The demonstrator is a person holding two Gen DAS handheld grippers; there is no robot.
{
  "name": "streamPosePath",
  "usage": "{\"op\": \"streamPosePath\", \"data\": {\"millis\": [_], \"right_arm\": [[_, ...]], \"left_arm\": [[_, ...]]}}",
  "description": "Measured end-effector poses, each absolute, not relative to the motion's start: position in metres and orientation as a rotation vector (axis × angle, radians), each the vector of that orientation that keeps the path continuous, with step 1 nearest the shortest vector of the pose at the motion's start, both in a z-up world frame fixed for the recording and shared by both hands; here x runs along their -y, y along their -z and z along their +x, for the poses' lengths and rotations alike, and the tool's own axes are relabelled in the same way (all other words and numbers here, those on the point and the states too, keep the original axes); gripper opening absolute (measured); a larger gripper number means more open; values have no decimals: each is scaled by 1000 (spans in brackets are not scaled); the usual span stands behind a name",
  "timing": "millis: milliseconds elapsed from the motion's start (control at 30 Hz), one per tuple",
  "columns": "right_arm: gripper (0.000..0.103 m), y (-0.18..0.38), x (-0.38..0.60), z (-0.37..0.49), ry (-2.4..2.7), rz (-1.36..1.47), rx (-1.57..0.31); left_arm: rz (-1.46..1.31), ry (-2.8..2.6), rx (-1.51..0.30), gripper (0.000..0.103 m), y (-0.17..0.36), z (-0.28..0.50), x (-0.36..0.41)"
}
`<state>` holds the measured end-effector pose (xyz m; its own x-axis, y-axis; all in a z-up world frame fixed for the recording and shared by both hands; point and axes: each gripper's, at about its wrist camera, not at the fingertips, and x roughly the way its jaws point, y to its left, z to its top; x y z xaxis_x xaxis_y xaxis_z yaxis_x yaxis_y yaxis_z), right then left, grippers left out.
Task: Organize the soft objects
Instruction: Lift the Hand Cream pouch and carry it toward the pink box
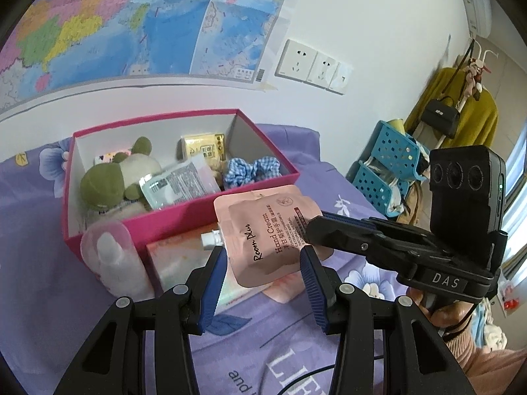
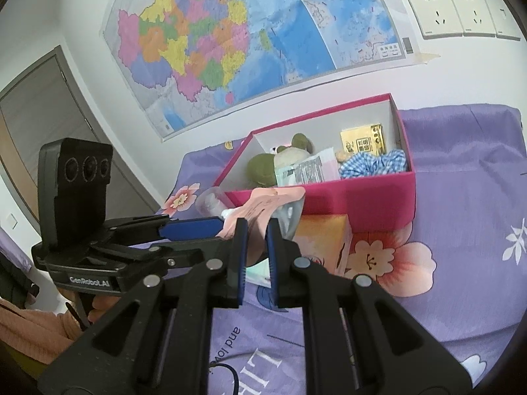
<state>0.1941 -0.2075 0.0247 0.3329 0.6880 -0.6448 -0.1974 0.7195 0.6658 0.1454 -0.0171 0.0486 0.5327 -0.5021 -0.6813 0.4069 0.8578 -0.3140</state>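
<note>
Pouch in transit: the pink hand cream pouch [image 1: 263,230] hangs clear of the purple floral bed [image 1: 39,263], just in front of the near long wall of the pink box [image 1: 184,212], its white spout [image 1: 210,240] pointing left over a peach-coloured flat pack [image 1: 178,263] that lies on the bed. The right tool [image 2: 255,230] is nearly closed and pinches the pouch by its edge; in the left wrist view it reaches in from the right and meets the pouch's right side. The left tool [image 1: 263,256] stands partly open, fingers either side of the pouch's lower end, and I cannot tell whether the pads actually press on it. The box sits on the bed toward the wall edge and already holds a green-and-cream plush toy [image 1: 115,177], a clear sachet [image 1: 178,184], a yellow packet [image 1: 204,146] and a blue gingham scrunchie [image 1: 250,171]. A pink bottle [image 1: 112,256] lies just outside the box's near left corner. Judgement on doing the step well: lift the pouch above the near wall before carrying it forward, since the dangling lower end would likely catch the rim. Free room looks best near the front, between sachet and scrunchie. Keep the pinch firm; soft film tends to slip and swing. Let go low inside the box, and keep the left tool from dragging the flat pack beneath.
</note>
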Motion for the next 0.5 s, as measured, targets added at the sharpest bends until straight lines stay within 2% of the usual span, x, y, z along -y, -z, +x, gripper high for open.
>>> {"op": "streamPosePath", "data": {"millis": [500], "right_arm": [[14,-25,209,216,-609,522,-1063]], "left_arm": [[-101,520,-835,46,-59,167,22]]}}
